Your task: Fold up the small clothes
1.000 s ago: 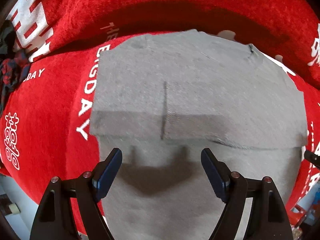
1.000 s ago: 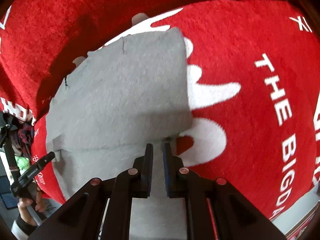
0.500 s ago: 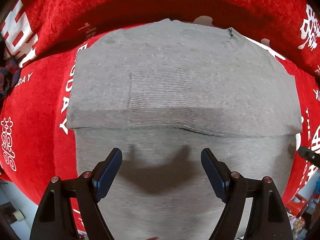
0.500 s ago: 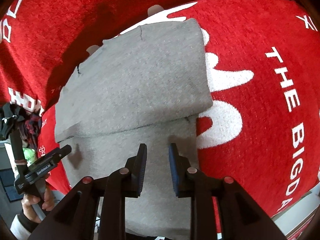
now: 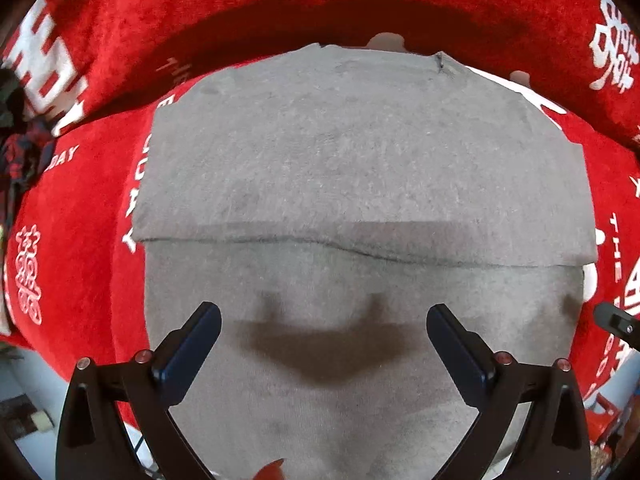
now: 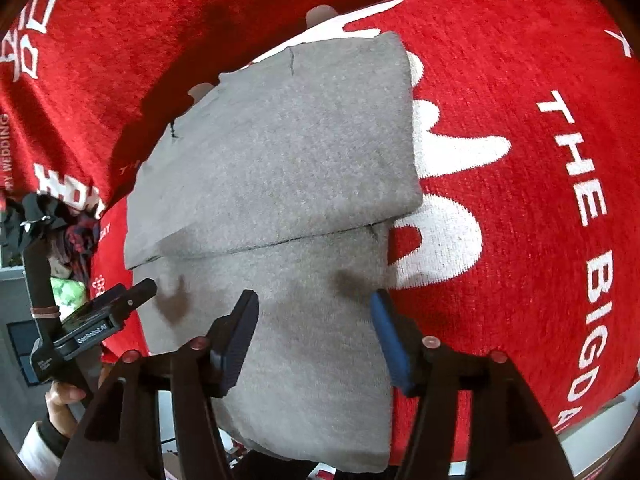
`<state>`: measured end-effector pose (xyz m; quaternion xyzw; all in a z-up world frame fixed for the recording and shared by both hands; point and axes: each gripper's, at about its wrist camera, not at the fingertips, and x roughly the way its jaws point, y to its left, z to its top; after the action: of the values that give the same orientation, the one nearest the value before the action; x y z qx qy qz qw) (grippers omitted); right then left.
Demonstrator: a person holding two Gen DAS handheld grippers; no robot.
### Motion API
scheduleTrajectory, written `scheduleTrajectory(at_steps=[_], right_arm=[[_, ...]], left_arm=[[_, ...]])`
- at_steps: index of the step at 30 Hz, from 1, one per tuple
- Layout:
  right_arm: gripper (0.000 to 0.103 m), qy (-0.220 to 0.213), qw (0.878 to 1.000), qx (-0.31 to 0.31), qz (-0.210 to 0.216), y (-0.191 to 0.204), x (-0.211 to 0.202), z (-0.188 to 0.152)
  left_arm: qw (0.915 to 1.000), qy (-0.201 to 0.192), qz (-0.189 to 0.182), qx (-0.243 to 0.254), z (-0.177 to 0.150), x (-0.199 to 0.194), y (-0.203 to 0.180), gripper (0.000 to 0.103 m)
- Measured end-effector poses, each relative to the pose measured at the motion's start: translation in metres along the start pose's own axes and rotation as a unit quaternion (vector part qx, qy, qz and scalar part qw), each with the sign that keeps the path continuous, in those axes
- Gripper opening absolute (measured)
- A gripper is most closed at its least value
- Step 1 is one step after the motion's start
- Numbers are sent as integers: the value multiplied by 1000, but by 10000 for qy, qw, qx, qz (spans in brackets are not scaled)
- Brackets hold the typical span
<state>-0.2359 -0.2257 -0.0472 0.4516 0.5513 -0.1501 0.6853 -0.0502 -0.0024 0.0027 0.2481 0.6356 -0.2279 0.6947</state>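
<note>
A grey knit garment lies on a red cloth, its far part folded over onto itself with the fold edge running across the middle; it also shows in the right wrist view. Its near part hangs over the table's front edge. My left gripper is open and empty above the garment's near part. My right gripper is open and empty above the garment's near right side. The left gripper's body shows at the left of the right wrist view.
A red cloth with white lettering covers the table and rises at the back. Dark and plaid clothes lie at the far left. The table's front edge is near both grippers.
My right gripper has opened from shut and let go of the garment. Both grippers have pulled back toward the front edge. The folded part now lies flat.
</note>
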Motion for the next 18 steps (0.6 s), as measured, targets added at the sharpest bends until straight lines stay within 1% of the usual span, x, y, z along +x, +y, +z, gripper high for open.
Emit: scheduleTrajectory(at_steps=[2,4,7,13,18], right_arm=[[65,66,10000,-33,41,-2,1,-2],[65,153,9998,-44,91,-5,2,-4],[65,261,9996,-65,107,-5,4,-6],[65,345,9992,-68,190,4,10,-12],[65,341,9991,-123,216,13,11,-30]], left_arm=[[9998,13,123,-122,-6,0,3,103],[9996,60,159,-233,-12,1,7,103],[9995,212,43,-216,-23,4,9,103],[9993,224,-74,-281,-42,-1,16,103],[9990,191,-150,-374,-60,-2,27,103]])
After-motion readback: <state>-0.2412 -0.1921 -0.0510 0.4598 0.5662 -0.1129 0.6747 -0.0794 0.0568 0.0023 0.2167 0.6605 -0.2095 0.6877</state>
